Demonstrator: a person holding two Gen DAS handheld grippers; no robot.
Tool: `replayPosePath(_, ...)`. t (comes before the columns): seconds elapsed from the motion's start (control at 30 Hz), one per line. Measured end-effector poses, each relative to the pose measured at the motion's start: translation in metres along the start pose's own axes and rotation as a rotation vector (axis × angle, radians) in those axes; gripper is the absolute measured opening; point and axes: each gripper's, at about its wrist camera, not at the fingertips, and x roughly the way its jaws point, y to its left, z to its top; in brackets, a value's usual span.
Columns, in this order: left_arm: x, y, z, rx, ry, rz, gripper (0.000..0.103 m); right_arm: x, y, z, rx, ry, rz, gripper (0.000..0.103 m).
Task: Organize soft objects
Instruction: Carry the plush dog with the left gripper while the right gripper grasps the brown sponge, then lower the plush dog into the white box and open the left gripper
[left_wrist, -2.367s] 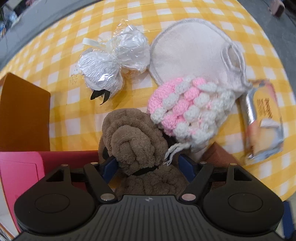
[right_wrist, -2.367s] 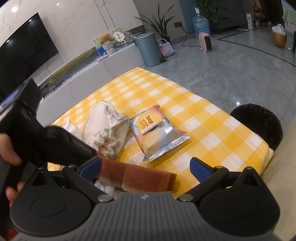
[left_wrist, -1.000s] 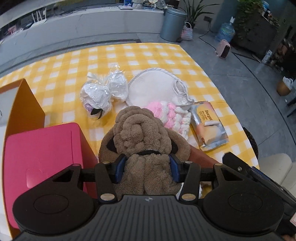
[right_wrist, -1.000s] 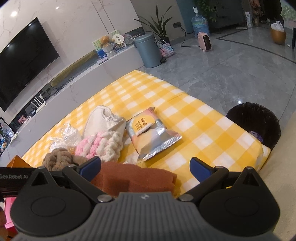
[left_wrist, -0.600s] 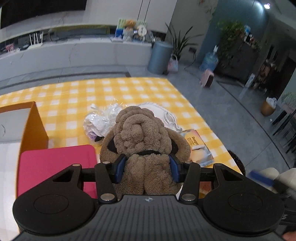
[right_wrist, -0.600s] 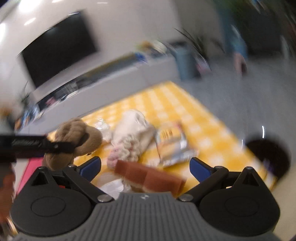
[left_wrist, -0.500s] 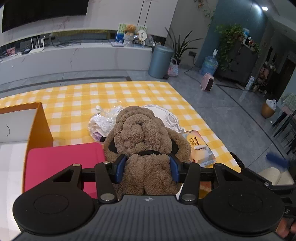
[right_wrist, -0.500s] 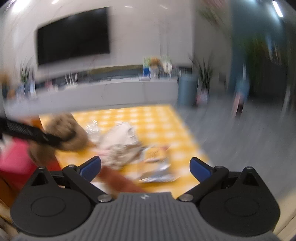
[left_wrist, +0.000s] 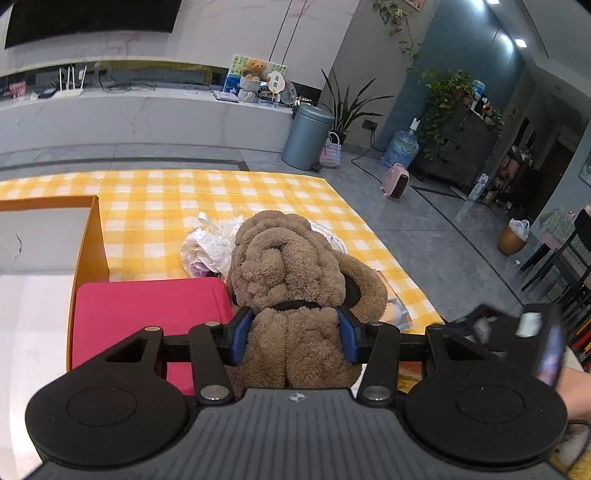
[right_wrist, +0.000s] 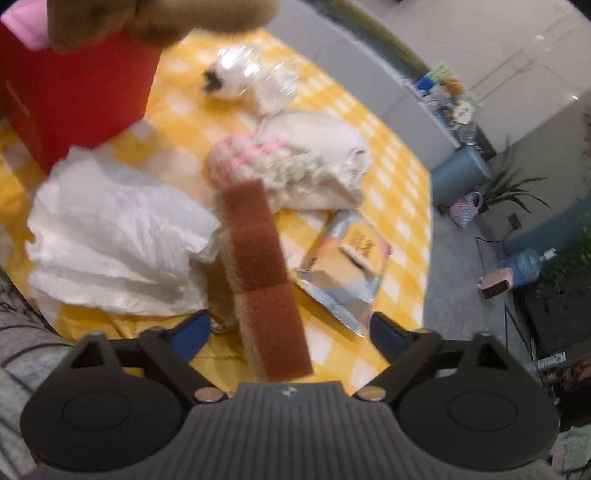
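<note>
My left gripper (left_wrist: 293, 328) is shut on a brown plush dog (left_wrist: 291, 273) and holds it in the air beside a pink box (left_wrist: 147, 314). The plush also shows at the top left of the right wrist view (right_wrist: 155, 18). My right gripper (right_wrist: 288, 328) is open; a brown sponge (right_wrist: 264, 273) lies on the table between its fingers, untouched. A pink-and-white knitted hat (right_wrist: 255, 162) lies on a cream cloth (right_wrist: 317, 147). A wrapped white bundle (right_wrist: 251, 77) lies further back and shows in the left wrist view (left_wrist: 210, 247).
An open orange box (left_wrist: 92, 236) stands left of the pink box, which looks red in the right wrist view (right_wrist: 74, 96). A white plastic bag (right_wrist: 110, 236) and a snack packet (right_wrist: 347, 266) lie on the yellow checked tablecloth (right_wrist: 399, 173). The table edge is to the right.
My left gripper has lifted the plush dog higher and tilted up toward the room. My right gripper has swung fast and now looks down at the sponge on the table.
</note>
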Motion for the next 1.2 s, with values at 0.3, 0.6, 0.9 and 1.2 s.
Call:
replayPosePath(0.3, 0.002, 0.021, 0.005, -0.079, 0.011, -0.065, 0.055, -0.003, -0.014, -0.010, 0.158, -0.039, -0.051, 0.035)
replayPosePath(0.6, -0.010, 0.029, 0.004, -0.140, -0.019, -0.100, 0.055, -0.066, -0.033, -0.015, 0.313, -0.193, -0.064, 0.035)
replayPosePath(0.9, -0.058, 0.031, 0.010, -0.118, -0.115, -0.047, 0.055, -0.115, -0.022, 0.005, 0.385, -0.345, 0.032, 0.035)
replayPosePath(1.2, -0.142, 0.086, -0.014, -0.222, -0.175, 0.146, 0.055, -0.154, 0.022, 0.059, 0.494, -0.513, 0.129, 0.035)
